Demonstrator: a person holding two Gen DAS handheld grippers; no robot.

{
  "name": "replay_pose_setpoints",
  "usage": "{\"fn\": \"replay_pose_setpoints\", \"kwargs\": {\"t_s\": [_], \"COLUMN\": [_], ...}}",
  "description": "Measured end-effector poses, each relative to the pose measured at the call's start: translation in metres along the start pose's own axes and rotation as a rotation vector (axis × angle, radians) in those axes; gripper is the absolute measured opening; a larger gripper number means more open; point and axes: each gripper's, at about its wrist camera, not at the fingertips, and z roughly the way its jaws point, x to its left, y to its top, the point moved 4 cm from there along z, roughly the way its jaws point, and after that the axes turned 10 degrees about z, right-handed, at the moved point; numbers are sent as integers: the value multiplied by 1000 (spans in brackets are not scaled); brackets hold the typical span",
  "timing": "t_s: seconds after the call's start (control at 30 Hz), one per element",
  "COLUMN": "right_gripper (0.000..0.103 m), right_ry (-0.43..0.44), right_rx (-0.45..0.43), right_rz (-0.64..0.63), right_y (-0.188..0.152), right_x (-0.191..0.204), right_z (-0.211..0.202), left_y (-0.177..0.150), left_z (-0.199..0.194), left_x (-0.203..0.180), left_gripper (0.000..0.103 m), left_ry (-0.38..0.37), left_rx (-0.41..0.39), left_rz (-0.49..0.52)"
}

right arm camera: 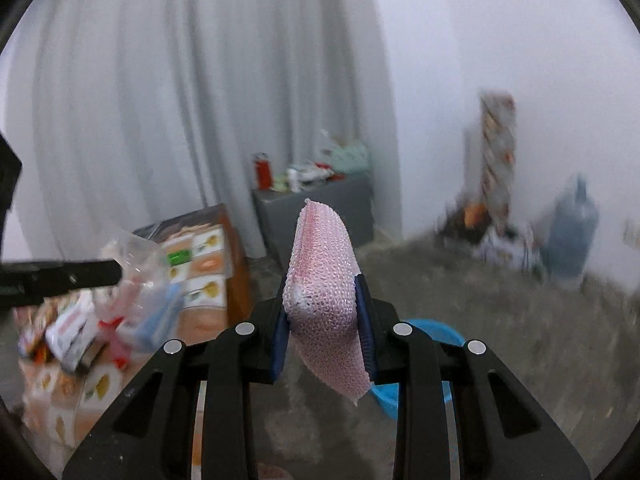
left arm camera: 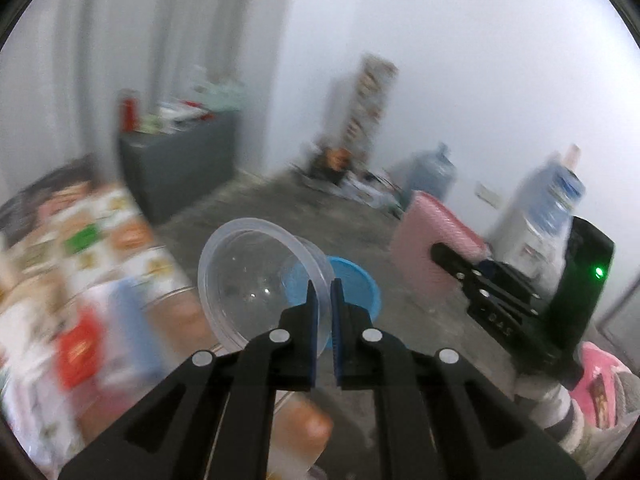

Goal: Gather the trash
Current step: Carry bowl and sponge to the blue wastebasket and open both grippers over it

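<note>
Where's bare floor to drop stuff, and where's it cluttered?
Bare grey floor lies open between the grey cabinet, the blue basin and the pink foam sheet. More runs right of the basin toward the water jug. Crowded: the table with wrappers, and the wall corner pile. Both claws are loaded.

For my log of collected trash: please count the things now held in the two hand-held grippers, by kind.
Clear plastic container, in the left hand-held gripper: 1
Pink textured foam sheet, in the right hand-held gripper: 1
Total: 2
</note>
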Motion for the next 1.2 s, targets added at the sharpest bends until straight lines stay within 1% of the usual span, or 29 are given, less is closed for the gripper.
{"fn": "replay_pose_setpoints", "kwargs": {"t_s": [0.07, 0.1, 0.17, 0.2, 0.27, 0.33, 0.4, 0.43, 0.47, 0.5, 0.53, 0.57, 0.6, 0.63, 0.67, 0.73, 0.77, 0.9, 0.93, 1.0, 1.1, 1.17, 1.2], "right_gripper": [27, 27, 27, 27, 28, 28, 28, 29, 30, 32, 36, 44, 48, 52, 53, 54, 55, 58, 60, 65, 76, 89, 93], "right_ry": [-2, -7, -30, -36, -49, -62, -83, -89, -96, -107, -122, -133, -136, -147, -167, -168, -163, -165, -171, -179, -189, -201, -210], "right_rx": [57, 77, 128, 147, 190, 223, 249, 252, 261, 266, 269, 278, 284, 288, 290, 287, 279, 241, 225, 199, 147, 110, 92], "right_rz": [105, 142, 218, 245, 311, 359, 398, 404, 408, 414, 418, 420, 422, 422, 423, 428, 433, 424, 412, 384, 313, 262, 239], "right_y": [3, 7, 7, 8, 5, 6, 4, 4, 4, 3, 3, 2, 0, -1, -3, -4, -4, -2, -1, 3, 10, 13, 15], "right_x": [-31, -48, -75, -88, -111, -130, -147, -157, -163, -169, -174, -181, -185, -191, -194, -197, -197, -194, -191, -186, -169, -158, -154], "right_z": [27, 33, 64, 72, 100, 124, 150, 153, 166, 175, 182, 193, 198, 201, 202, 199, 195, 173, 164, 154, 129, 112, 105], "left_y": [17, 26, 35, 38, 42, 45, 46, 46, 44, 46, 45, 43, 42, 42, 42, 44, 46, 49, 51, 55, 60, 62, 61], "left_z": [43, 76, 122, 142, 192, 230, 262, 280, 288, 305, 315, 327, 335, 341, 344, 345, 342, 315, 307, 287, 252, 225, 212], "left_x": [-9, -13, -20, -22, -27, -32, -37, -36, -35, -33, -34, -33, -31, -29, -28, -23, -21, -20, -20, -20, -20, -21, -22], "left_gripper": [6, 6, 6, 6, 6, 6, 6, 6, 6, 6, 8, 19, 33, 38, 41, 46, 51, 52, 52, 54, 57, 57, 57], "left_ry": [-51, -83, -119, -133, -139, -137, -137, -130, -124, -116, -110, -102, -87, -69, -54, -48, -47, -49, -53, -55, -73, -75, -75], "left_rx": [59, 108, 170, 197, 264, 311, 345, 356, 362, 367, 372, 387, 397, 398, 390, 365, 350, 296, 281, 243, 180, 137, 119], "left_rz": [15, 28, 42, 51, 73, 95, 116, 122, 125, 127, 128, 131, 131, 125, 118, 102, 95, 93, 94, 98, 93, 89, 86]}}
